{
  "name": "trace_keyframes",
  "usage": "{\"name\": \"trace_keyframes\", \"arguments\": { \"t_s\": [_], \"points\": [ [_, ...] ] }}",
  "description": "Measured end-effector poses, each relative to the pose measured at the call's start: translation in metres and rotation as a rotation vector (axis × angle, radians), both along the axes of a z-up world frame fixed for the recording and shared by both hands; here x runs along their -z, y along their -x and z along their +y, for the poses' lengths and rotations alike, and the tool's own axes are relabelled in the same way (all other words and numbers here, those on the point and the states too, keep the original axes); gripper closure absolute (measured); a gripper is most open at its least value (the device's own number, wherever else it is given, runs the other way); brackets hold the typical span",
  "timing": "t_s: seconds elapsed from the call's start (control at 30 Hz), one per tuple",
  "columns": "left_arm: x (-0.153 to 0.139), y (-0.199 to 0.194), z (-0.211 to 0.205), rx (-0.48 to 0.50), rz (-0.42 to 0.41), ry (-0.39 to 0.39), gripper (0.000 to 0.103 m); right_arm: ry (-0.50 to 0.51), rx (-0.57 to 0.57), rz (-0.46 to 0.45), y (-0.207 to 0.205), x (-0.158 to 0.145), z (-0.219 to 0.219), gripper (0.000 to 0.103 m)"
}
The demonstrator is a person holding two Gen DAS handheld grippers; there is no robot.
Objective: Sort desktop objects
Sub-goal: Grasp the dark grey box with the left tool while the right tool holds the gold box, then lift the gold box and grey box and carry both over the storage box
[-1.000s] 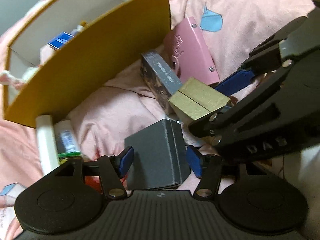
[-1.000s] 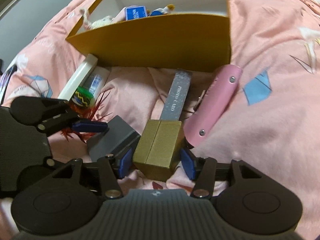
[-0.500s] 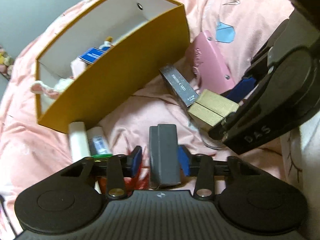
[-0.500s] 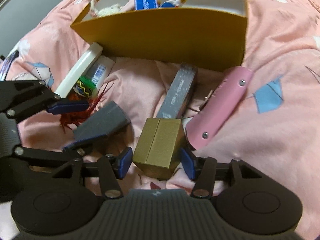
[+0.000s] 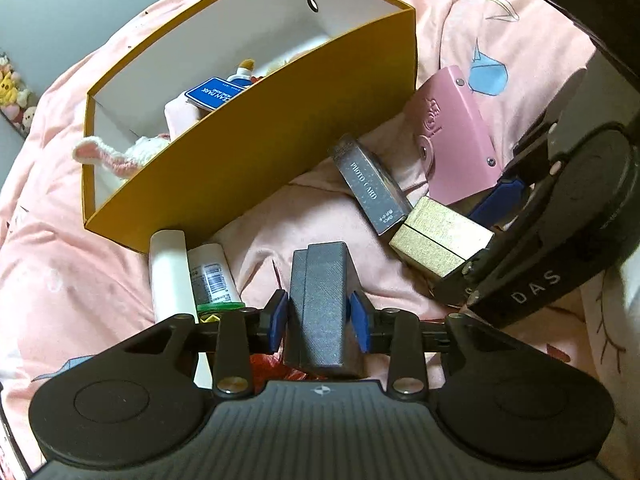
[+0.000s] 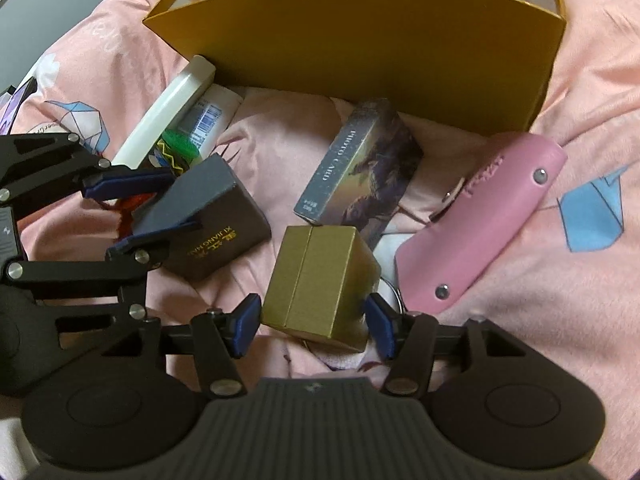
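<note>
A dark grey box (image 5: 320,300) stands on edge between the pads of my left gripper (image 5: 318,316), whose jaws are still closing and press on both its sides. From the right wrist view the same box (image 6: 216,216) is tilted up off the pink bedding in the left gripper (image 6: 172,204). My right gripper (image 6: 312,320) straddles a gold box (image 6: 320,280) lying on the bedding. Its jaws are easing apart, with a small gap at each pad. The gold box (image 5: 440,240) also shows under the right gripper (image 5: 472,240) in the left wrist view.
A yellow open box (image 5: 248,152) with a knitted toy and a blue card inside stands behind. A photo card box (image 6: 360,160) and a pink snap case (image 6: 480,232) lie beside the gold box. A white tube (image 5: 170,272) and a green-capped bottle (image 5: 212,276) lie at the left.
My left gripper closed on the dark grey box and tipped it from lying flat to standing on edge. The right gripper sank a little around the gold box.
</note>
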State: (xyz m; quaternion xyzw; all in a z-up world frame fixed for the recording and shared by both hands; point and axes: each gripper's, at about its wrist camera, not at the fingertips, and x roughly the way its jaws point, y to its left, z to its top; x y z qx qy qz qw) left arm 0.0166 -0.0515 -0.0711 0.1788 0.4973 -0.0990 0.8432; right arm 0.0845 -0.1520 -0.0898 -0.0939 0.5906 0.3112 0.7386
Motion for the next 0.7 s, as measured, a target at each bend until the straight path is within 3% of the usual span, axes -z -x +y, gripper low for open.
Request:
{"name": "trace_keyframes", "arguments": {
  "t_s": [0.17,0.37,0.57,0.7],
  "points": [
    [-0.006,-0.004,0.014,-0.056,0.000,0.081,0.065,-0.073,0.023,0.016,0.003,-0.011,-0.017,0.047],
    [-0.022,-0.008,0.044,-0.159,0.009,0.264,0.065,-0.217,0.120,0.043,-0.007,-0.045,-0.045,0.050],
    [-0.056,-0.005,0.066,-0.211,-0.055,0.394,0.065,-0.320,0.151,-0.035,-0.012,-0.084,-0.051,0.051],
    [-0.084,-0.008,0.076,-0.231,-0.130,0.439,0.065,-0.397,0.151,-0.095,-0.019,-0.113,-0.052,0.051]
  ]
}}
